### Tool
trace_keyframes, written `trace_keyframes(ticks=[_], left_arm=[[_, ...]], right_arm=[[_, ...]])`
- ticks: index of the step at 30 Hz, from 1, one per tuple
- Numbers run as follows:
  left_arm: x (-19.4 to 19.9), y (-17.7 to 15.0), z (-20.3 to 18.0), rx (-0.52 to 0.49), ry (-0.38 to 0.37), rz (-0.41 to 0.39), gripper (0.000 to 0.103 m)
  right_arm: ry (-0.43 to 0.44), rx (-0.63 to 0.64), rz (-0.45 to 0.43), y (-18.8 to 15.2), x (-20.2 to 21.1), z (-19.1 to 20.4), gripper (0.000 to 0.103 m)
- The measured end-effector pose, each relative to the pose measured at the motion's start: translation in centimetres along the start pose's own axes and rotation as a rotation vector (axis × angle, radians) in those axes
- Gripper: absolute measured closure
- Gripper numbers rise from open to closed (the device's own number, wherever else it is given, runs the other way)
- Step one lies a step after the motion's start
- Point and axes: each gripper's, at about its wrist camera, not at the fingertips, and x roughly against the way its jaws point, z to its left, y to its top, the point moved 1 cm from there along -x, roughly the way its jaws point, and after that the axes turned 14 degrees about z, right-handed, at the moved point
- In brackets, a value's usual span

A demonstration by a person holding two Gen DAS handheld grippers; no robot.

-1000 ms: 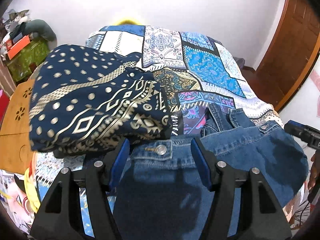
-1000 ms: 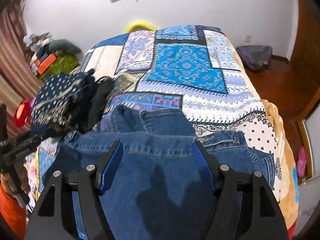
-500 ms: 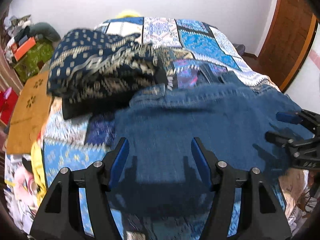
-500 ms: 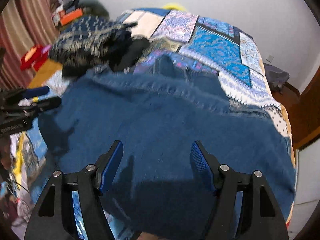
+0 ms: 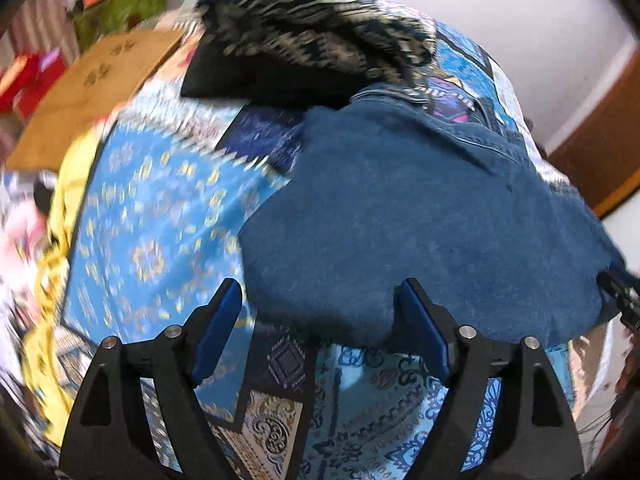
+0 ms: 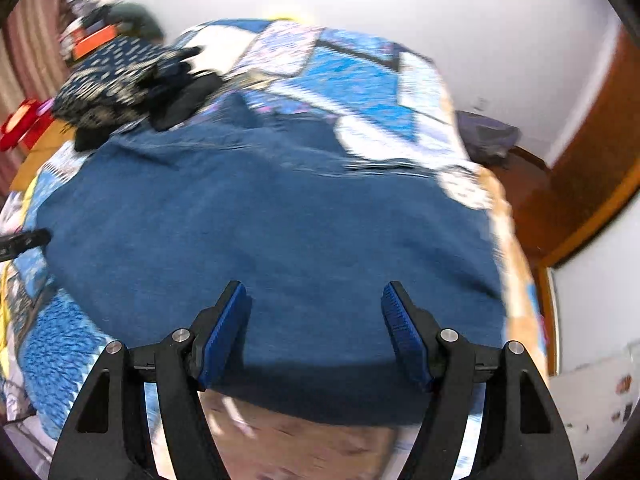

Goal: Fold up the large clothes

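A blue denim garment (image 5: pixel 420 220) lies spread flat on the patterned bedspread (image 5: pixel 160 220), its seamed waistband at the far side. My left gripper (image 5: pixel 320 320) hovers over the denim's near left edge. Its jaws are opening, and the fabric edge lies below and between the blue pads without being pressed. In the right wrist view the denim (image 6: pixel 272 232) fills the middle. My right gripper (image 6: pixel 316 320) stands open over its near edge, pads wide apart. The right gripper's tip (image 5: pixel 620 296) shows at the denim's right corner, and the left gripper's tip (image 6: pixel 24 240) shows at its left.
A stack of folded navy clothes with a gold pattern (image 5: pixel 312 32) (image 6: pixel 116 80) sits just beyond the denim at the far left. A wooden board (image 5: pixel 92 92) and red boxes stand left of the bed. A wooden door (image 6: pixel 592 152) and a dark bundle on the floor (image 6: pixel 488 132) are on the right.
Both grippers drew back from the buttoned waistband to the denim's near edge, and the garment now lies spread out. The left jaws stand wider. Both views are blurred by motion.
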Motion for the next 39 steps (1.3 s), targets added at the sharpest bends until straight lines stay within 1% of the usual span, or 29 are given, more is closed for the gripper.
trace_keyframes(ticks=[2,4,5,7,10,11,12,13,15,16,19,20,22,24,25,26,27,28,30,32,34,37,39], left_arm=[[-0.5,-0.2,1.0,0.059,-0.05,0.02,0.019],[-1.2,-0.4,1.9,0.106,-0.137,0.055,0.019],[-1.6,-0.5,2.1,0.123,-0.18,0.073,0.019],[-2.0,-0.6,2.5,0.152,-0.235,0.091,0.019],[-3.2,-0.4,2.7,0.201,-0.433,0.15,0.019],[-3.6,-0.3,2.6,0.224,-0.479,0.166,0.019],[-3.8,-0.2,2.4,0.234,-0.494,0.172,0.018],[-4.1,0.0,2.0,0.233,-0.492,0.174,0.018],[-4.1,0.6,0.7,0.199,-0.445,0.145,0.018],[-4.2,0.9,0.3,0.19,-0.434,0.137,0.018],[-4.5,1.4,-0.3,0.203,-0.445,0.108,0.02],[-4.6,1.7,-0.5,0.218,-0.434,0.096,0.026],[-4.7,2.1,-0.7,0.242,-0.408,0.072,0.031],[-4.7,2.0,-0.6,0.27,-0.377,0.046,0.045],[-4.6,1.9,-0.6,0.293,-0.367,0.031,0.05],[-4.2,1.5,-0.2,0.313,-0.361,0.014,0.062],[-3.7,1.0,0.2,0.342,-0.367,-0.018,0.07],[-3.1,0.7,0.9,0.349,-0.371,-0.035,0.071],[-1.7,0.2,0.5,0.342,-0.358,-0.083,0.075],[0.1,-0.3,-0.2,0.313,-0.34,-0.13,0.077],[1.8,-0.8,-0.7,0.282,-0.34,-0.166,0.079],[5.4,-1.7,-1.9,0.22,-0.341,-0.232,0.081],[8.0,-2.5,-2.6,0.174,-0.33,-0.277,0.082]], right_arm=[[0.002,-0.048,-0.006,-0.4,0.4,-1.6,0.036],[0.029,-0.105,-0.013,-1.0,1.0,-3.4,0.036],[0.043,-0.119,-0.018,-1.3,1.2,-3.6,0.036],[0.074,-0.15,-0.033,-1.7,1.8,-4.3,0.036],[0.075,-0.168,-0.042,-1.8,2.3,-4.1,0.036],[0.079,-0.168,-0.044,-1.8,2.4,-3.8,0.036],[0.087,-0.165,-0.043,-1.7,2.4,-3.6,0.036],[0.093,-0.162,-0.043,-1.7,2.3,-3.4,0.036],[0.112,-0.149,-0.038,-1.4,2.0,-2.6,0.036],[0.119,-0.143,-0.033,-1.4,1.8,-2.3,0.036],[0.133,-0.124,-0.024,-1.1,1.2,-1.3,0.036],[0.13,-0.116,-0.022,-1.0,1.1,-0.9,0.036],[0.127,-0.091,-0.02,-0.8,1.0,-0.1,0.036],[0.148,-0.06,-0.005,-0.6,0.7,0.7,0.036],[0.153,-0.051,0.0,-0.4,0.5,1.0,0.036],[0.154,-0.034,0.008,-0.2,0.3,1.5,0.036],[0.151,-0.022,0.014,-0.1,0.1,1.9,0.036],[0.147,-0.009,0.021,0.0,0.0,2.2,0.036],[0.149,0.015,0.028,0.3,-0.1,2.9,0.036],[0.153,0.037,0.022,0.5,0.2,3.6,0.036],[0.145,0.061,0.013,0.8,0.7,4.3,0.036],[0.148,0.094,-0.01,1.3,1.4,5.3,0.036],[0.166,0.12,-0.028,1.9,2.1,6.3,0.036]])
